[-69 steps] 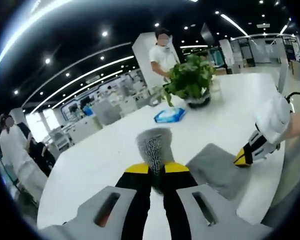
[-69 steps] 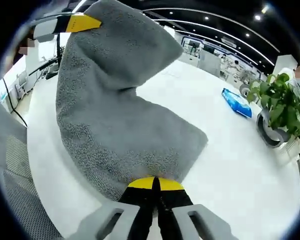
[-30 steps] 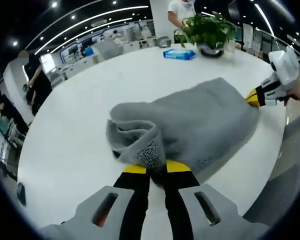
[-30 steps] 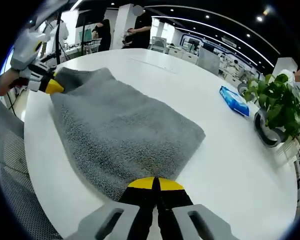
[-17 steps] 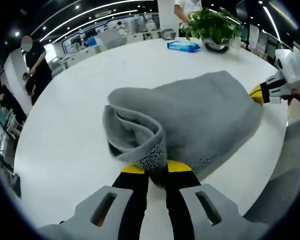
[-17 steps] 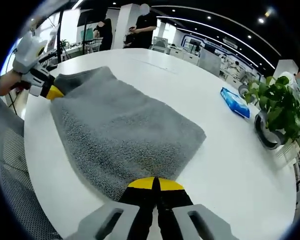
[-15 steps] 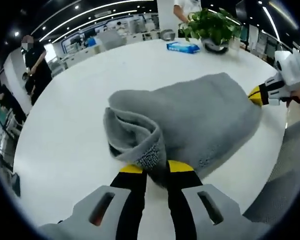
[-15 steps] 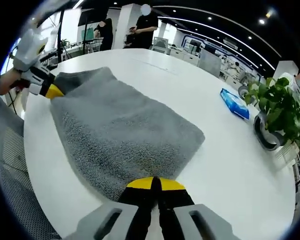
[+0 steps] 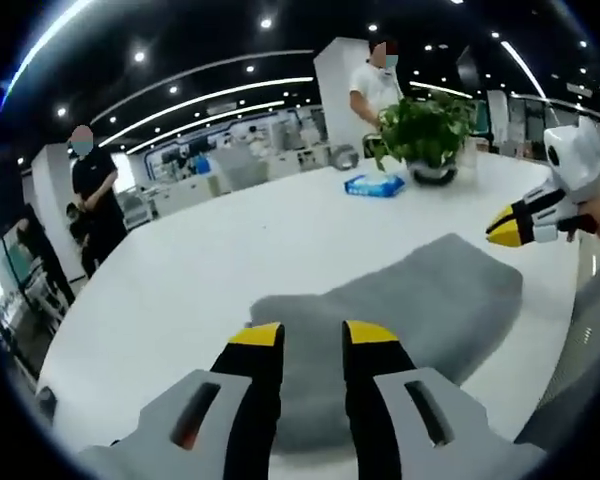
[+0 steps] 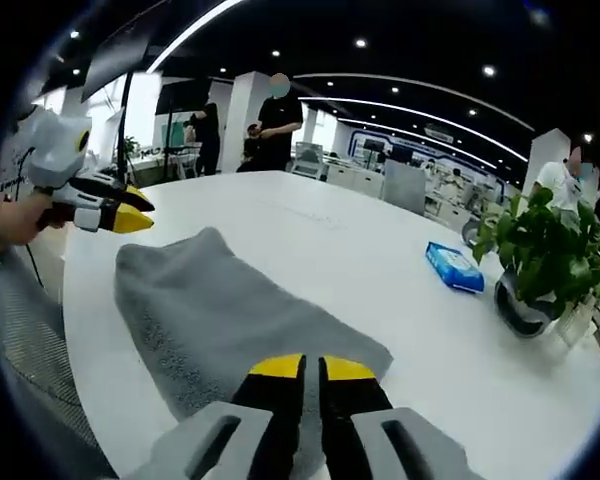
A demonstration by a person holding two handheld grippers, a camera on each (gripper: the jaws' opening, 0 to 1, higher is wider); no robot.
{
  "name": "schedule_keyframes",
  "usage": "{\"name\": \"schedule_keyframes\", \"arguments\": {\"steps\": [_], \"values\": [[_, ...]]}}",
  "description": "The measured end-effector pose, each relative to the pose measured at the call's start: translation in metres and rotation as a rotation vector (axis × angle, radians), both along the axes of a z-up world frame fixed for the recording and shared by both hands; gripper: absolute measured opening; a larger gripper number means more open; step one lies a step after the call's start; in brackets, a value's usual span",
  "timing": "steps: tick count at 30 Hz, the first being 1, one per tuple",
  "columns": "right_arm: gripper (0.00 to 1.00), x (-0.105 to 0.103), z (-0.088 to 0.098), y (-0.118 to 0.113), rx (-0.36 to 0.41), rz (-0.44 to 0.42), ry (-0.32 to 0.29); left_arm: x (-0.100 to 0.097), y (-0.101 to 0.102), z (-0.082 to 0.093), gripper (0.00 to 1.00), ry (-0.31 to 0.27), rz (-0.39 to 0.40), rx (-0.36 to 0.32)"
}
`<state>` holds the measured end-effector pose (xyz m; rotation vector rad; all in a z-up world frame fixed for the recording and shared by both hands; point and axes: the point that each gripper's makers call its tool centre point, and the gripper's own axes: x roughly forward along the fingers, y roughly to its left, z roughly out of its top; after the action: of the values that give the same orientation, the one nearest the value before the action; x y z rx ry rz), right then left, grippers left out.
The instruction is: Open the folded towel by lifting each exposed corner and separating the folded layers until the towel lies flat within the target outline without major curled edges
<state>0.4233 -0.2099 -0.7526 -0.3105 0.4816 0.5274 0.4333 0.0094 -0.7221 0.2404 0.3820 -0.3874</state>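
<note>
Left gripper (image 9: 313, 333) open above towel (image 9: 400, 310); right gripper (image 10: 312, 368) seemingly parted.

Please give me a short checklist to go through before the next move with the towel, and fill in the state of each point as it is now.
1. Left gripper free of the towel: ok, jaws apart, nothing between them.
2. Right gripper free of the towel: ok, nothing is held between its jaws.
3. Towel lies on the table, not hanging off an edge: ok.
4. Towel fully opened to a single layer: cannot tell; its edges look thick and rounded.
5. Towel inside the target outline: cannot tell, I see no outline on the table.
6. Blue packet and potted plant away from the towel: ok.
</note>
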Motion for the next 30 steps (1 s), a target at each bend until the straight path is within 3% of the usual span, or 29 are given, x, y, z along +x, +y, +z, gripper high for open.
{"name": "schedule_keyframes", "arguments": {"steps": [2, 5, 7, 10, 14, 18, 20, 25, 30], "values": [[0.0, -0.002, -0.005, 0.002, -0.018, 0.014, 0.018, -0.001, -0.006, -0.013, 0.1, 0.068, -0.019, -0.024], [0.0, -0.004, -0.008, 0.006, -0.007, 0.027, 0.034, -0.001, -0.009, -0.024, 0.01, 0.105, -0.042, 0.012], [0.0, -0.005, -0.01, 0.008, -0.007, 0.033, 0.04, 0.002, -0.008, -0.034, 0.0, 0.126, -0.062, 0.076], [0.0, -0.006, -0.014, 0.012, -0.02, 0.051, 0.051, 0.005, -0.012, -0.04, 0.0, 0.14, -0.074, 0.064], [0.0, -0.015, -0.028, 0.022, -0.006, 0.096, 0.12, 0.007, -0.014, -0.059, 0.0, 0.188, -0.095, 0.093], [0.0, -0.023, -0.047, 0.025, -0.068, 0.128, 0.185, 0.002, -0.006, -0.083, 0.0, 0.263, -0.091, 0.15], [0.0, -0.023, -0.051, 0.026, -0.096, 0.131, 0.195, 0.003, -0.007, -0.083, 0.0, 0.241, -0.094, 0.141], [0.0, -0.023, -0.056, 0.028, -0.165, 0.147, 0.205, 0.001, -0.009, -0.085, 0.0, 0.235, -0.124, 0.2], [0.0, -0.021, -0.058, 0.026, -0.163, 0.13, 0.237, 0.001, -0.006, -0.085, 0.0, 0.256, -0.099, 0.137]]}}
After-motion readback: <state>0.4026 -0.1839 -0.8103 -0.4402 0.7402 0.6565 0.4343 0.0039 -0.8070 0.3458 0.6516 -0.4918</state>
